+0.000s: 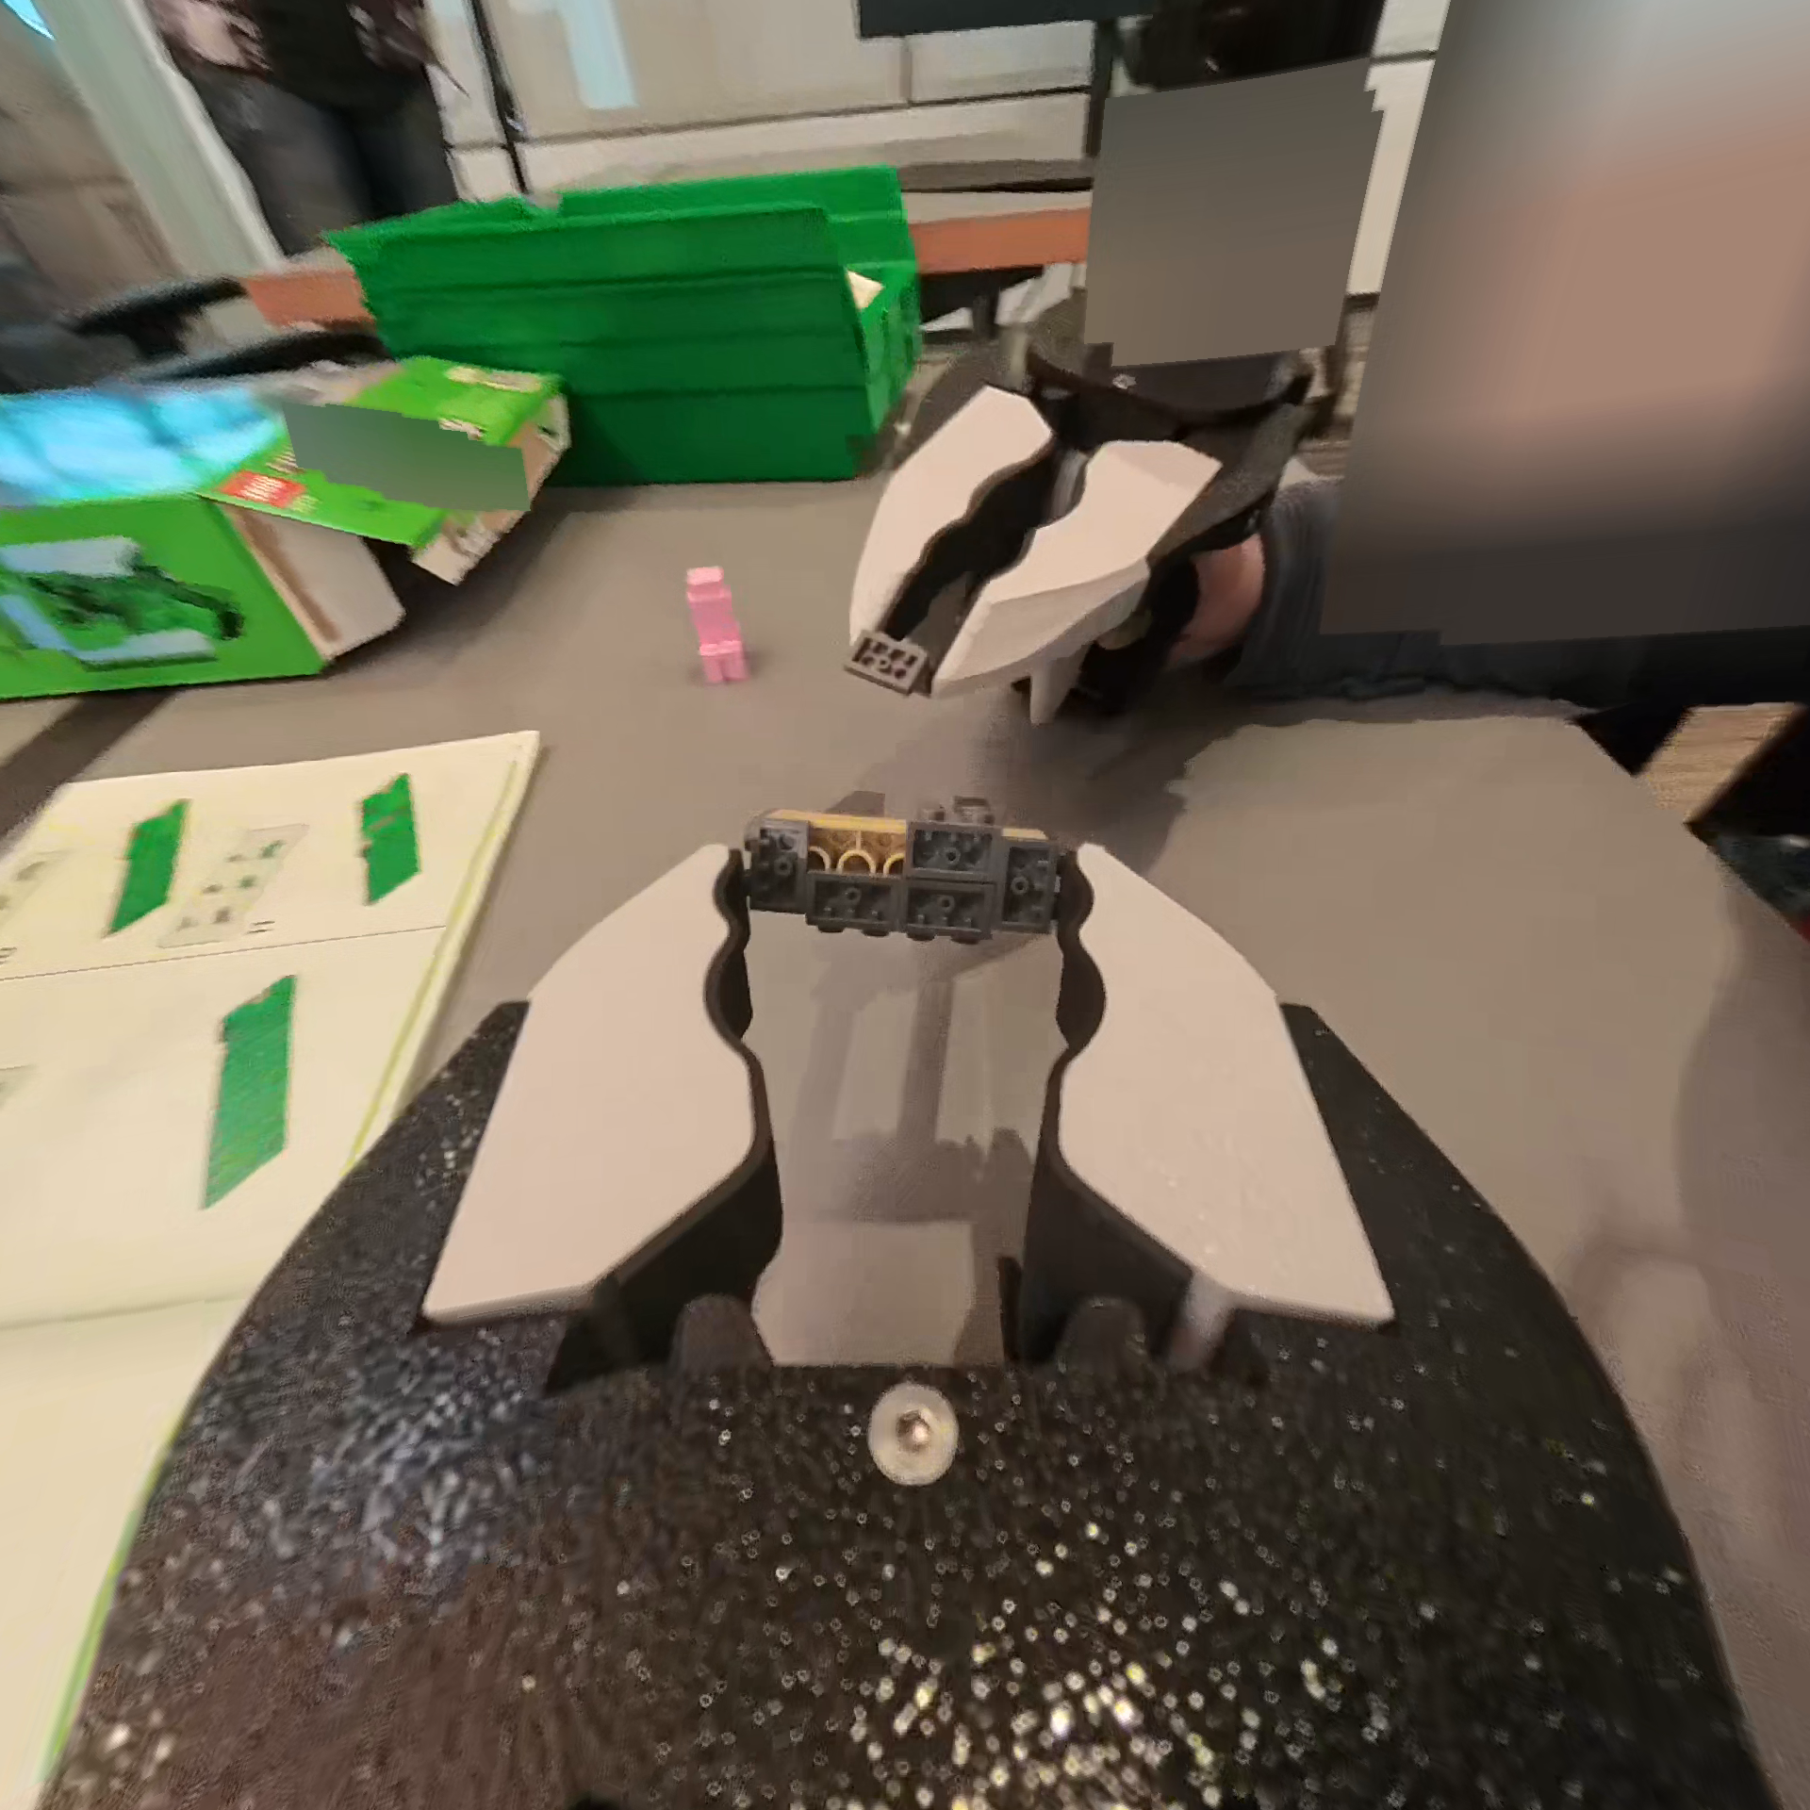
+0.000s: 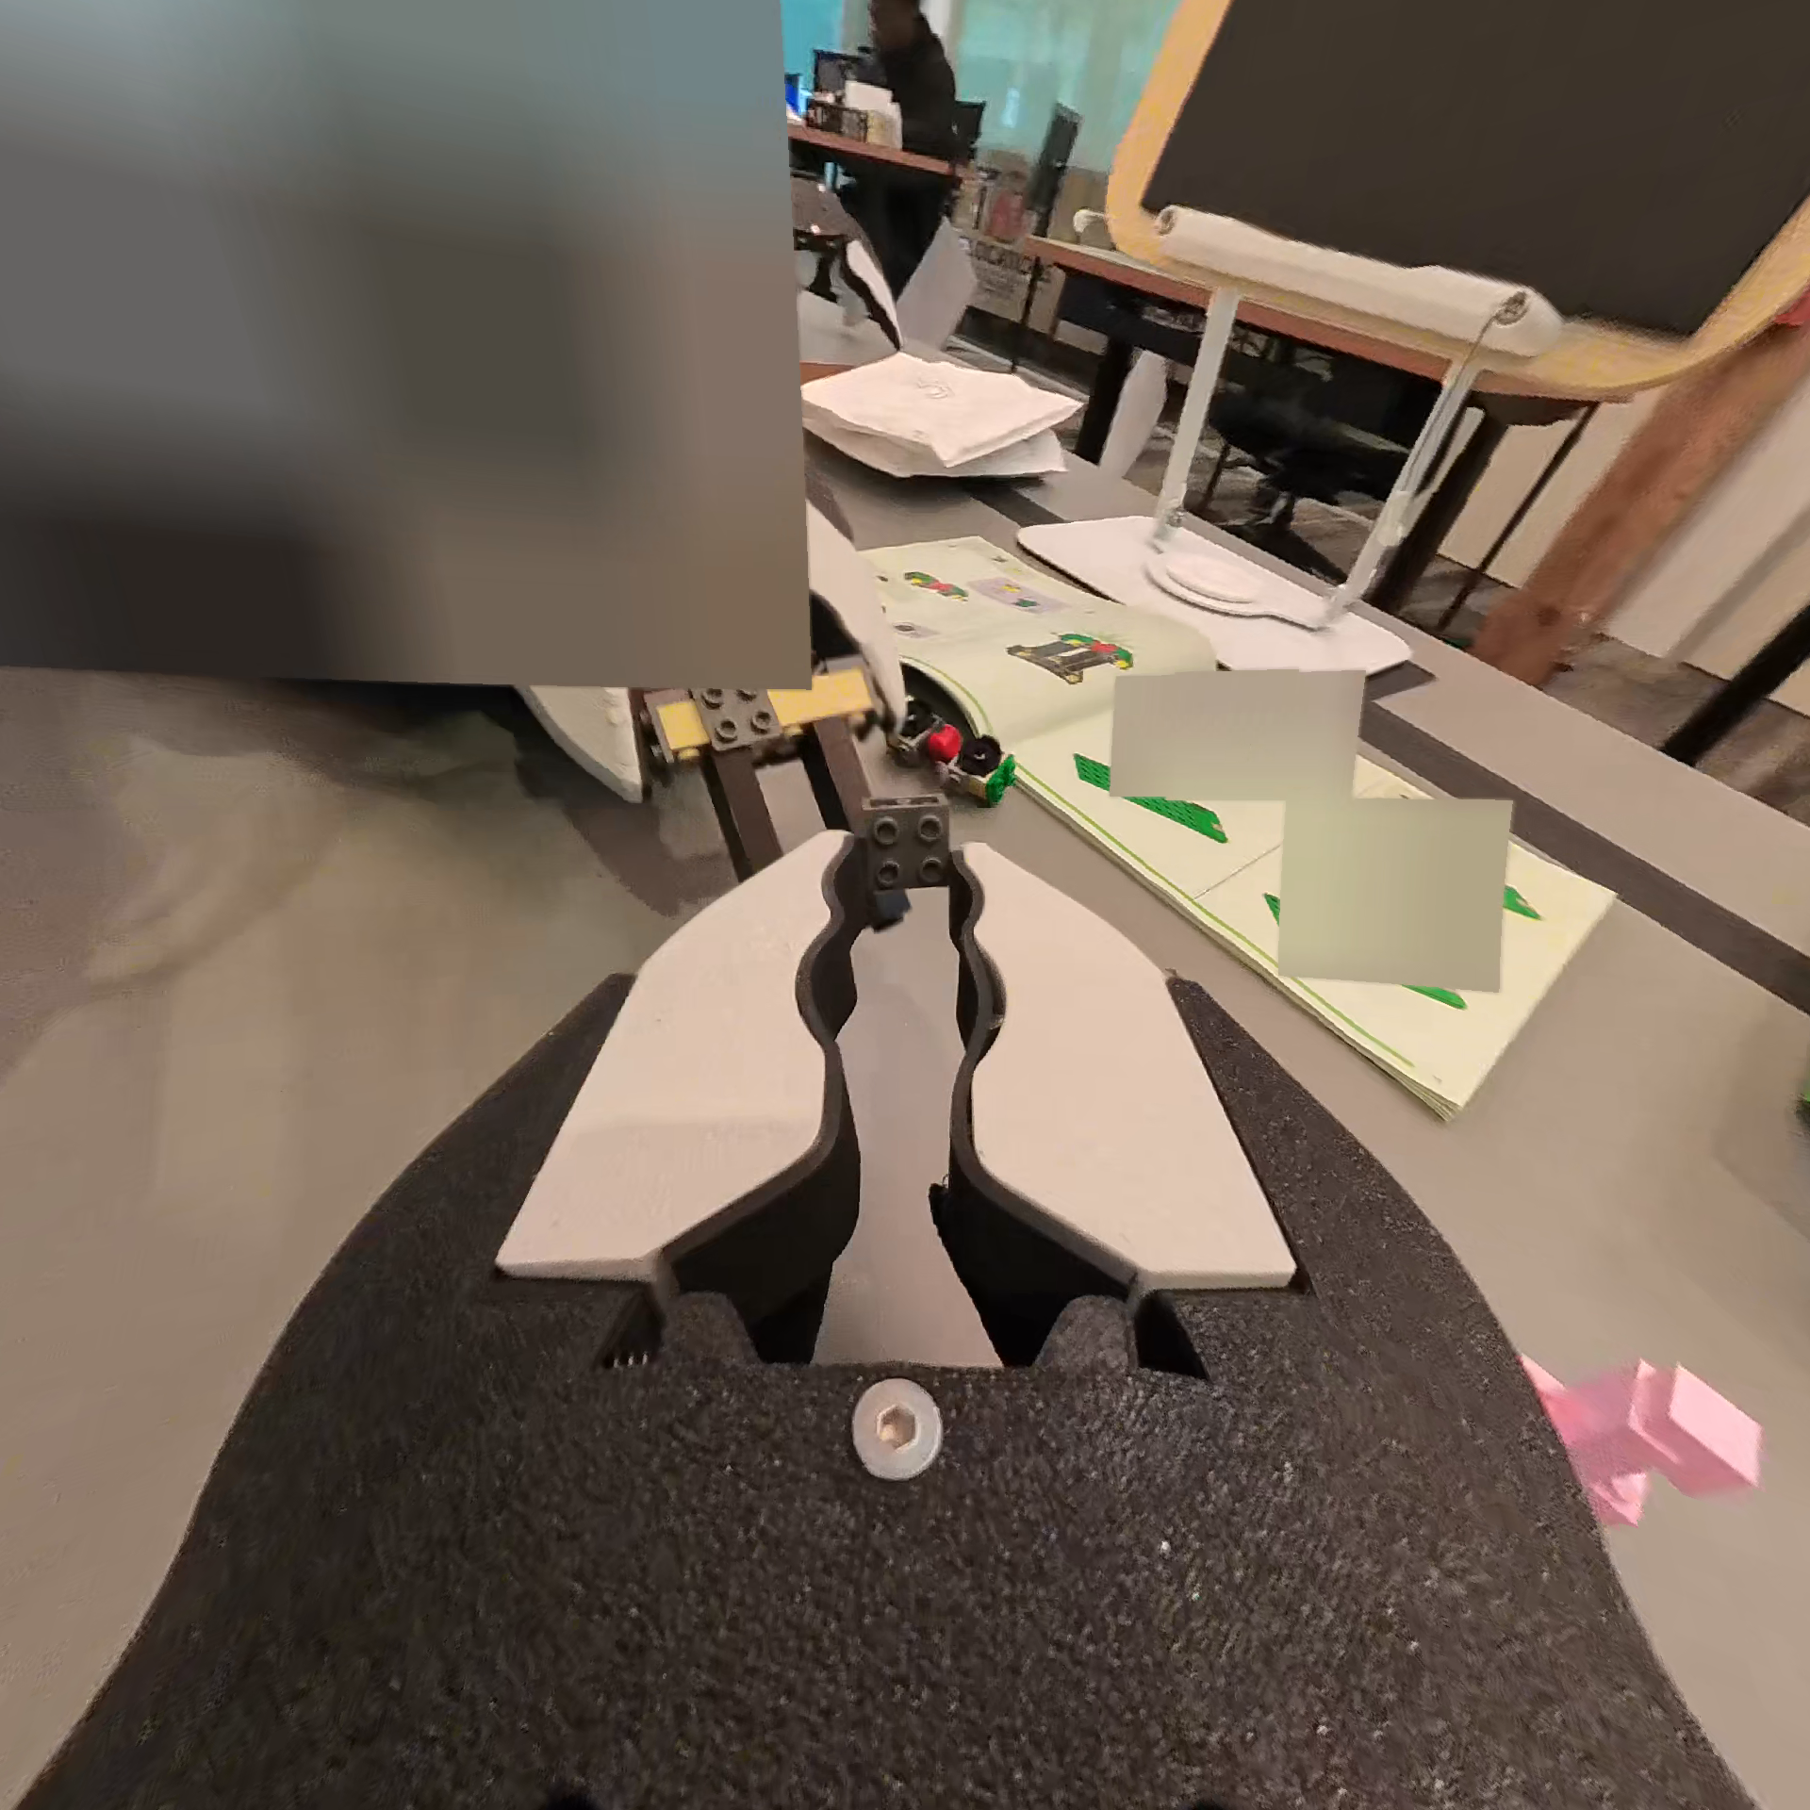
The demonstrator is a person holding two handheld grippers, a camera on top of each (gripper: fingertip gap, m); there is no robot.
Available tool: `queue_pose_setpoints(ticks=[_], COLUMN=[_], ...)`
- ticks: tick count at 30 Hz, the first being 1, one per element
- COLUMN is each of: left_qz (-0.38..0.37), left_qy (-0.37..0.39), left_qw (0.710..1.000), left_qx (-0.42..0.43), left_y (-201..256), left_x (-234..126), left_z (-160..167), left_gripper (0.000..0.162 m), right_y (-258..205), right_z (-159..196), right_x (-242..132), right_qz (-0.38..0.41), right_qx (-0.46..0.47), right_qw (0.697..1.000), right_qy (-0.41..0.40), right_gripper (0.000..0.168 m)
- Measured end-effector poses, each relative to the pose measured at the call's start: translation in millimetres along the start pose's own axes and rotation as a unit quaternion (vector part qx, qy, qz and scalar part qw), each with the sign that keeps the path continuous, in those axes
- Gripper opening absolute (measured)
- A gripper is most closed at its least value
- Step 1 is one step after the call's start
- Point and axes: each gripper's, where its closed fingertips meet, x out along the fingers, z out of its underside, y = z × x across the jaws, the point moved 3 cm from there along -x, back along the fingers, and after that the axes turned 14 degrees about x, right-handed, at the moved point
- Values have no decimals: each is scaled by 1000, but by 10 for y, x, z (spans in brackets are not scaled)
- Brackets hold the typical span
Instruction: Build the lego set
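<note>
My left gripper (image 1: pixel 901 886) is shut on a long tan and dark grey lego assembly (image 1: pixel 901 881) and holds it by its two ends above the grey table, underside towards the camera. The same assembly shows in the right wrist view (image 2: pixel 754 720), partly hidden behind a blurred patch. My right gripper (image 2: pixel 906 857) is shut on a small dark grey 2x2 brick (image 2: pixel 909 842) with its studs towards the camera. In the left wrist view the right gripper (image 1: pixel 906 666) with that brick (image 1: pixel 886 663) hovers beyond and above the assembly, a short gap apart.
An open instruction booklet (image 1: pixel 225 979) lies left, also in the right wrist view (image 2: pixel 1224 862). A pink figure (image 1: pixel 717 627) stands mid-table. Green boxes (image 1: pixel 646 323) sit at the back left. Small loose red, black and green parts (image 2: pixel 955 754) lie by the booklet. A screen stand (image 2: pixel 1224 597) stands at the far right. Across from one pair of fingers to the other is roughly 5 cm.
</note>
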Motion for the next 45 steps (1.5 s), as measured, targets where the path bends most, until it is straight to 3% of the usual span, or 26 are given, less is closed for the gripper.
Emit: queue_pose_setpoints(ticks=[7, 19, 45], left_qz=[32, 15, 15], left_qy=[3, 34, 53], left_qw=[999, 999, 998], left_qx=[-24, 4, -1], left_y=[12, 38, 34], left_x=[161, 96, 54], left_z=[-34, -99, -130], left_gripper=[61, 61, 61], right_y=[-37, -177, -246], right_z=[-140, -273, -389], right_x=[-102, 149, 366], right_qz=[-43, -99, -99], right_qx=[17, -27, -64], right_qw=[998, 971, 901], right_qy=[-32, -216, -418], right_gripper=[15, 15, 16])
